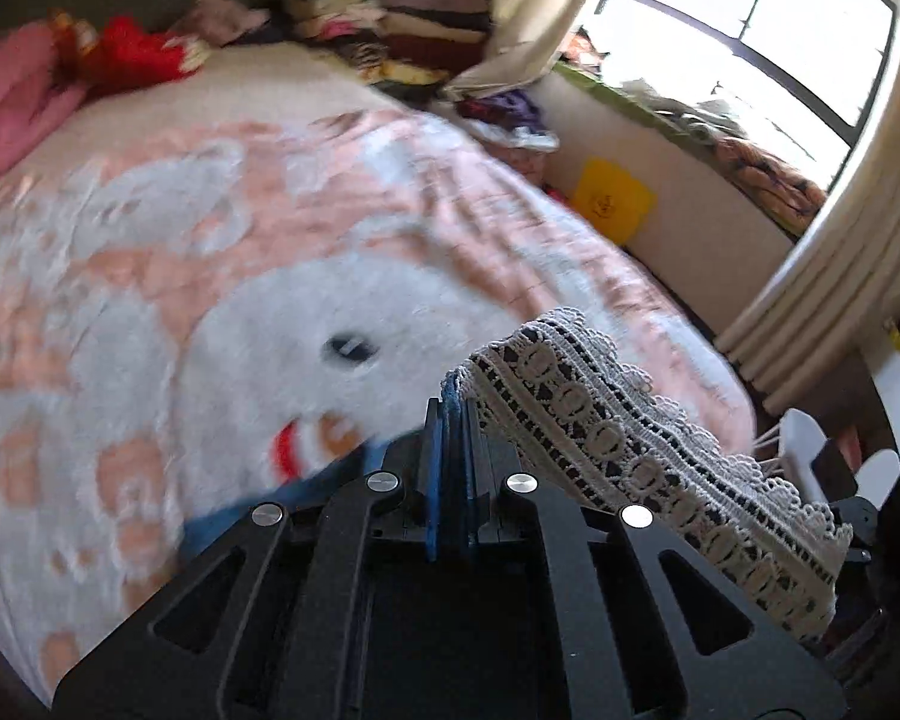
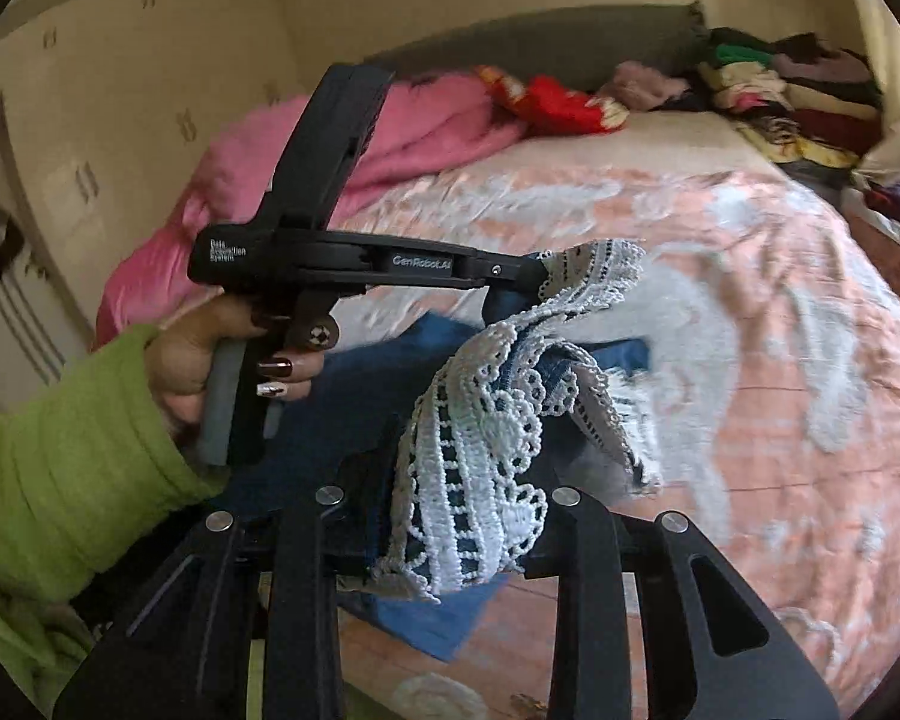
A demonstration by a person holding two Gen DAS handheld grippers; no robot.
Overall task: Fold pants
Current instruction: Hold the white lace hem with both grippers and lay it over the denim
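The pants (image 2: 354,384) are dark blue with a white lace hem (image 2: 486,420); they hang lifted over the bed. In the left wrist view my left gripper (image 1: 450,414) is shut on a blue fold of the hem, and the lace (image 1: 642,456) trails off to the right. The right wrist view shows that same left gripper (image 2: 531,276) pinching the lace from the left, held by a hand (image 2: 210,354) in a green sleeve. My right gripper (image 2: 456,480) has a bunch of lace and blue cloth clamped between its jaws, and the cloth hides its fingertips.
A peach-and-white fleece blanket (image 2: 750,360) covers the bed. A pink blanket (image 2: 240,180) and red cloth (image 2: 564,102) lie by the headboard. A stack of folded clothes (image 2: 786,96) fills the far corner. A window (image 1: 780,48) and curtains stand beside the bed.
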